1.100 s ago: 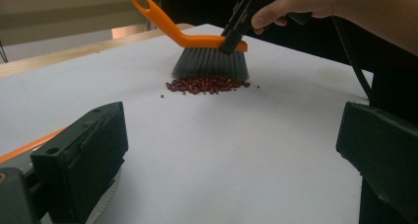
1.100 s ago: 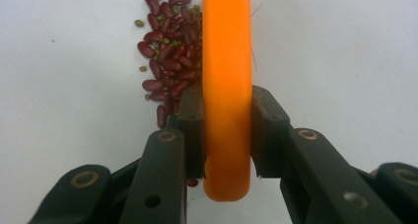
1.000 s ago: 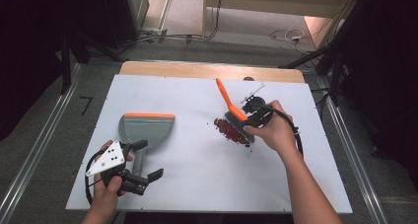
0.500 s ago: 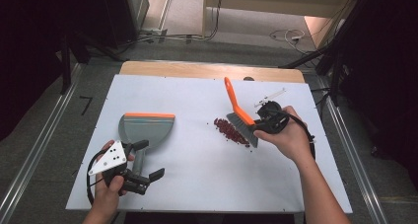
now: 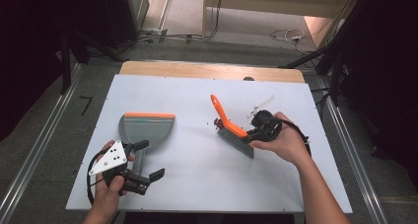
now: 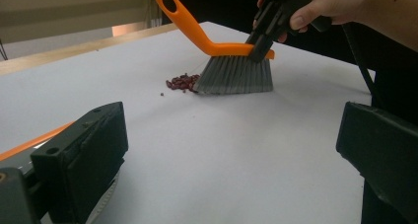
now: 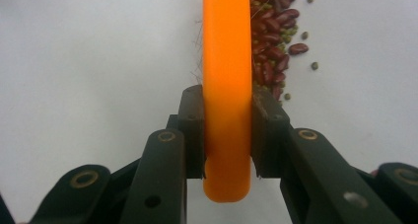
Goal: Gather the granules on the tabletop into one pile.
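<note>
A brush (image 5: 231, 130) with an orange handle and grey bristles stands on the white table (image 5: 197, 184), right of centre. My right gripper (image 5: 254, 133) is shut on its orange back (image 7: 226, 61). The bristles (image 6: 231, 73) rest against a small pile of red and green beans (image 6: 182, 82), which lies on the brush's left side (image 5: 217, 122). A grey dustpan (image 5: 148, 128) with an orange lip lies at the left. My left gripper (image 5: 149, 160) stands open by the dustpan's handle, and its jaws (image 6: 231, 155) have bare table between them.
The table's wooden far edge (image 5: 212, 71) runs behind the work area. A cable (image 5: 300, 135) trails from the right gripper over the person's wrist. Metal rails (image 5: 34, 155) run along the floor on both sides.
My right gripper has carried the brush down and leftward, so the bristles now cover much of the bean pile. The left gripper and the dustpan have stayed put.
</note>
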Tool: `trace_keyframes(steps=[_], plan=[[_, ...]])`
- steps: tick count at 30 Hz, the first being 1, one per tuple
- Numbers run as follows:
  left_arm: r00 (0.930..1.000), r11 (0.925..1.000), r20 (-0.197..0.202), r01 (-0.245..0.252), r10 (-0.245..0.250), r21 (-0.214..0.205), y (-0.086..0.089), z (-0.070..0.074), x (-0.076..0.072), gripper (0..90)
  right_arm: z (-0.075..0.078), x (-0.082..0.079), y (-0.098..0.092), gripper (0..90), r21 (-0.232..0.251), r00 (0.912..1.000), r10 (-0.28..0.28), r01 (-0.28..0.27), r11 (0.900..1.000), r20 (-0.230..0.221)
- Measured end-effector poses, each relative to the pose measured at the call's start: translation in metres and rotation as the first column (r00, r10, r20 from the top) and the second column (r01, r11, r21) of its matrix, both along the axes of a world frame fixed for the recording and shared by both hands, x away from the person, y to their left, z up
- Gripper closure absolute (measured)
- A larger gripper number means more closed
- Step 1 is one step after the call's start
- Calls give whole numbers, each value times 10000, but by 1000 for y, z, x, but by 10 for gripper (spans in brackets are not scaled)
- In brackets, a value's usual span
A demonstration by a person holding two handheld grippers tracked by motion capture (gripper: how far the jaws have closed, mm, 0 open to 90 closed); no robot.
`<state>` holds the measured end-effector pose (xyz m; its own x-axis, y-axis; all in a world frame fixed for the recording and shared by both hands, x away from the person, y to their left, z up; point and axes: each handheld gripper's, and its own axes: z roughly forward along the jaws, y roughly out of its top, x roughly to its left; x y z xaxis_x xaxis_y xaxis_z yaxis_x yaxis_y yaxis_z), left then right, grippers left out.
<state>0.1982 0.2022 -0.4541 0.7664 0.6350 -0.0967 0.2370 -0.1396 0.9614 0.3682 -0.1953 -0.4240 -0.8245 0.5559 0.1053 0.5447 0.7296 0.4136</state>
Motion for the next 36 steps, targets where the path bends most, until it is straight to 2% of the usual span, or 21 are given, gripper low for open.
trace_keyframes(steps=[4,9,12,15,20,23,25,26,28,31,33,36], plan=[[10000,10000,25,-1,1,0,0,0,0,0,3,2,-2,686,180,9998,-218,217,9996,33],[10000,10000,23,-28,28,-35,0,0,1,0,13,-2,-10,686,788,9989,-445,434,9959,131],[10000,10000,10,-19,19,31,0,0,1,0,18,-6,-18,686,1253,9963,-776,725,9895,371],[10000,10000,14,-50,50,11,0,0,1,0,21,-12,-28,687,1777,9891,-1309,1172,9771,677],[9999,9999,15,-106,106,-7,0,0,2,0,16,-24,-50,686,2875,9698,-2198,1817,9404,1061],[9998,9998,37,-198,198,16,0,-1,2,0,9,-33,-67,686,3571,9471,-2875,2216,9074,1429],[9996,9996,36,-266,266,16,1,-1,3,0,4,-38,-78,686,4059,9312,-3312,2467,8800,1522],[9994,9995,66,-326,325,41,1,-1,3,0,2,-40,-83,686,4190,9255,-3449,2540,8718,1566],[9991,9991,85,-422,422,15,2,-2,4,0,0,-44,-91,686,4317,9164,-3631,2627,8629,1682],[9980,9980,85,-629,629,-35,5,-3,6,0,-4,-53,-104,686,4653,9025,-3947,2786,8402,1725],[9969,9969,116,-782,782,-36,8,-5,7,0,-6,-59,-111,686,4846,8970,-4057,2802,8287,1752],[9947,9948,97,-1020,1020,-57,12,-7,8,0,-12,-68,-122,686,5104,8815,-4338,2903,8095,1867]])
